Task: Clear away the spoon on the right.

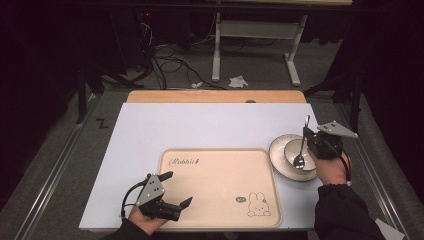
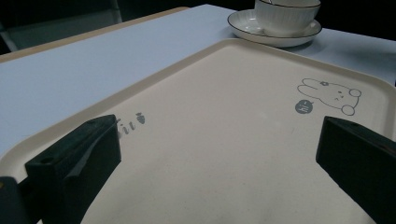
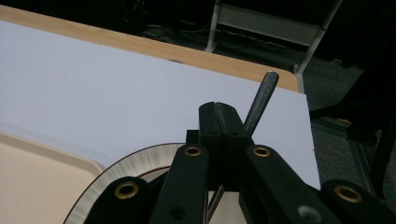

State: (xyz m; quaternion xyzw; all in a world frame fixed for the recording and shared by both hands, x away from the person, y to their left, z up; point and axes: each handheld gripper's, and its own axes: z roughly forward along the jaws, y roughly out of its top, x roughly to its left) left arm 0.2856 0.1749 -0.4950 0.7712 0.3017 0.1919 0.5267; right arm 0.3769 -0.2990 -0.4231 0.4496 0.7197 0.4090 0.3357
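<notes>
The right gripper (image 1: 311,136) has its two black jaws pressed fully together on the handle of a slim metal spoon (image 1: 301,148), whose bowl hangs low inside the small white ribbed cup (image 1: 298,153) standing on a white, dark-rimmed saucer (image 1: 278,159) just beside the right edge of the beige plastic tray with a rabbit drawing (image 1: 220,165). The grip sits partway along the thin handle, so the spoon could pivot or slip between the pads; if it swings, its bowl may knock the cup's rim, tip the cup on the saucer or nudge both toward the table's right edge, which is near. Carrying the spoon across to the tray, a low pass could also catch the tray's raised rim. The left gripper (image 1: 178,189) hovers low over the tray's near-left part with its jaws spread wide and nothing between them; a careless drop there would press on the tray and shift it on the pale blue table cover (image 1: 200,125). In the right gripper view the linkage hides the spoon's bowl and most of the cup, so the contact point is hard to judge, and whether the cup holds anything I cannot tell. The left gripper view cuts the cup off at the top.
</notes>
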